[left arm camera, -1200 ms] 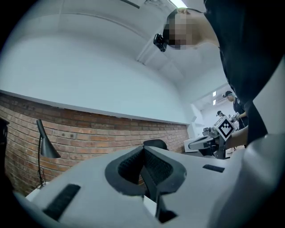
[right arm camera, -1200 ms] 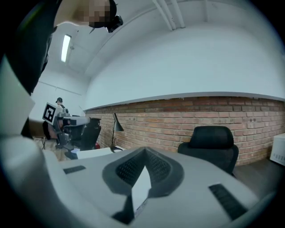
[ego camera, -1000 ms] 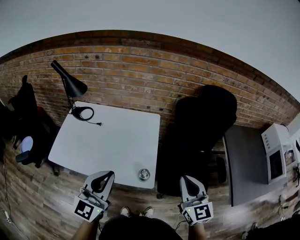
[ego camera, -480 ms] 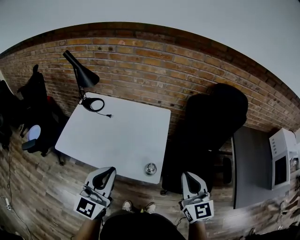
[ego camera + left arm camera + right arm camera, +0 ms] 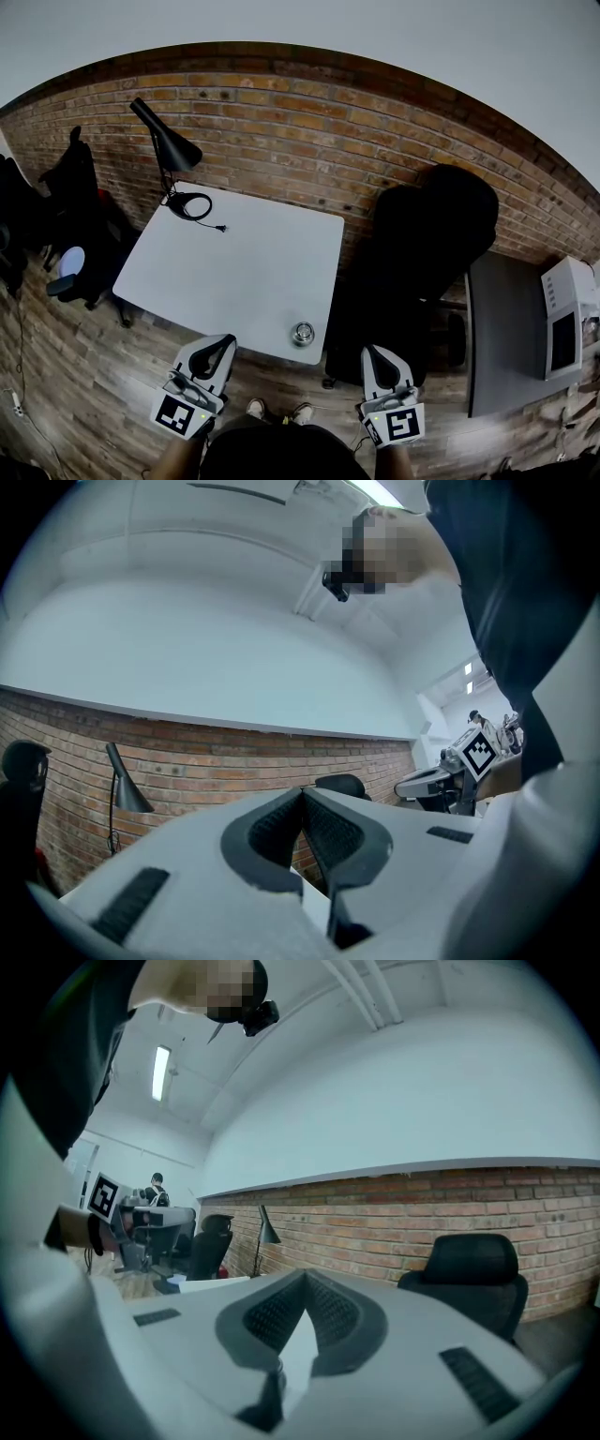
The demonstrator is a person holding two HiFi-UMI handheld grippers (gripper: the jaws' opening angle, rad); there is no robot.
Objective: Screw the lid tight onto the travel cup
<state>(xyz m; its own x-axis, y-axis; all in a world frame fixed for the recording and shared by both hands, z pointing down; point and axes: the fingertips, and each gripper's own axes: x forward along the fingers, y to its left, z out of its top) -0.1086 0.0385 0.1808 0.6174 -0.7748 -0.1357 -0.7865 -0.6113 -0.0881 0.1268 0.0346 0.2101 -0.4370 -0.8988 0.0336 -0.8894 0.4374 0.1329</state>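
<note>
The cup [image 5: 303, 332] is standing on the white table [image 5: 234, 272], close to its front edge and near the front right corner. From the head view it is showing only as a small round metal shape seen from above. Whether a lid is sitting on it is too small to tell.

The left gripper [image 5: 221, 343] is hanging off the table, just outside the front edge and to the left of the cup, not touching it. Its jaws are pressed together with nothing between them, which the left gripper view [image 5: 302, 793] is showing plainly. The right gripper [image 5: 371, 353] is hovering over the wooden floor [image 5: 84, 394] past the front right corner, apart from the cup. Its jaws are also closed on nothing [image 5: 305, 1277]. The person's arms are being cut off by the bottom of the head view, and the toes of two shoes [image 5: 253, 410] are peeking out between the grippers.

At the back left corner a black lamp [image 5: 169, 150] is leaning over a coiled cable [image 5: 190, 205]. A black chair [image 5: 431, 253] is standing beside the right edge, against the brick wall [image 5: 309, 122], its lower part lost in shadow. In both gripper views the gripper bodies are filling the lower half, so the cup cannot be made out there.
</note>
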